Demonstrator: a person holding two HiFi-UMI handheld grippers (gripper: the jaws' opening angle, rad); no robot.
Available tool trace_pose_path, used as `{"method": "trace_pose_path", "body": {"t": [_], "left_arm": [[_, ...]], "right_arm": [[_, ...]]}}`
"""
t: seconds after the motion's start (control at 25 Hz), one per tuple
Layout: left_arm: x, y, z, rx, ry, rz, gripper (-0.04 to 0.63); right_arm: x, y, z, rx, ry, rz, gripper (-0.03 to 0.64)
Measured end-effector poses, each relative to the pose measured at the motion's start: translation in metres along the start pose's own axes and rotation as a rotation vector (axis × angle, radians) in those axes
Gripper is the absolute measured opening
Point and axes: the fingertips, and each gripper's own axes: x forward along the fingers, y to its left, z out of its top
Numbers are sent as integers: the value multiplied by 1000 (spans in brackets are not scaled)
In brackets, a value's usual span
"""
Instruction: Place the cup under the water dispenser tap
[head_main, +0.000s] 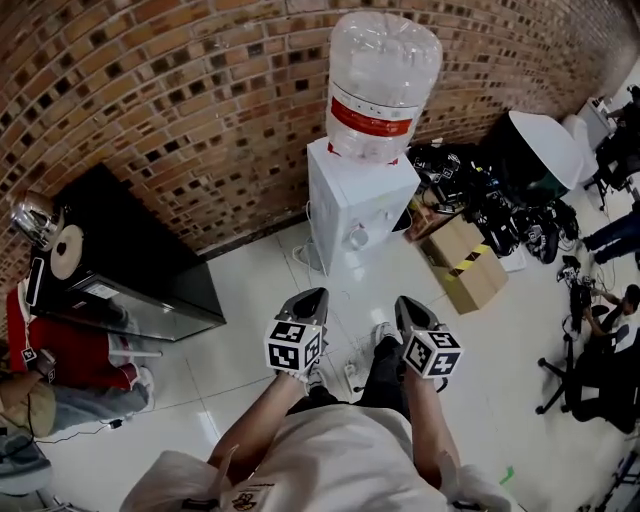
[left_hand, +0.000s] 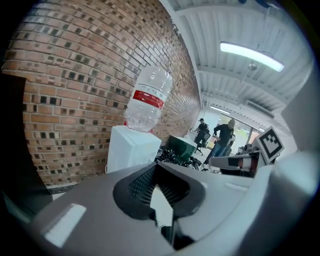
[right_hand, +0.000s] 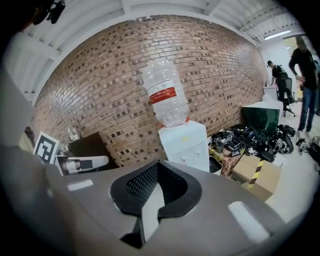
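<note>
left gripper (head_main: 308, 296): clenched – its jaws meet at the tip with nothing between them, held low in front of the person, pointing forward and slightly down.
right gripper (head_main: 405, 303): clenched the same way, jaws together and empty, just beside the left one and parallel to it.
marker cubes: one on each gripper, at the rear near the hands – left cube (head_main: 294, 345), right cube (head_main: 432, 352).
floor (head_main: 240, 360): glossy white tiles under both grippers.
water dispenser (head_main: 355, 205): white cabinet standing on the floor straight ahead of the grippers and well apart from them, its back to the brick wall (head_main: 180, 100).
tap (head_main: 358, 237): small, on the dispenser's front face, turned toward the grippers.
bottle (head_main: 382, 85): large clear bottle with a red band, upside down on top of the dispenser.
black cabinet (head_main: 120, 260): left of the dispenser, against the same wall.
cardboard box (head_main: 462, 262): right of the dispenser, with a yellow-and-black stripe.
black gear (head_main: 470, 190): a tangled pile behind the box.
</note>
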Motion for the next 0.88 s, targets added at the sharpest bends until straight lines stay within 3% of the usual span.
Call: {"method": "trace_pose_path", "body": {"t": [0.32, 0.6, 0.88], "left_arm": [[-37, -30, -24, -20, 2, -28, 11], [-43, -48, -32, -65, -18, 23, 11], [-36, -103, -50, -20, -26, 82, 11]], "right_arm": [[-21, 34, -24, -45, 47, 47, 0], [-54, 12, -37, -45, 47, 85, 0], [-101, -23, -50, -44, 36, 137, 0]]}}
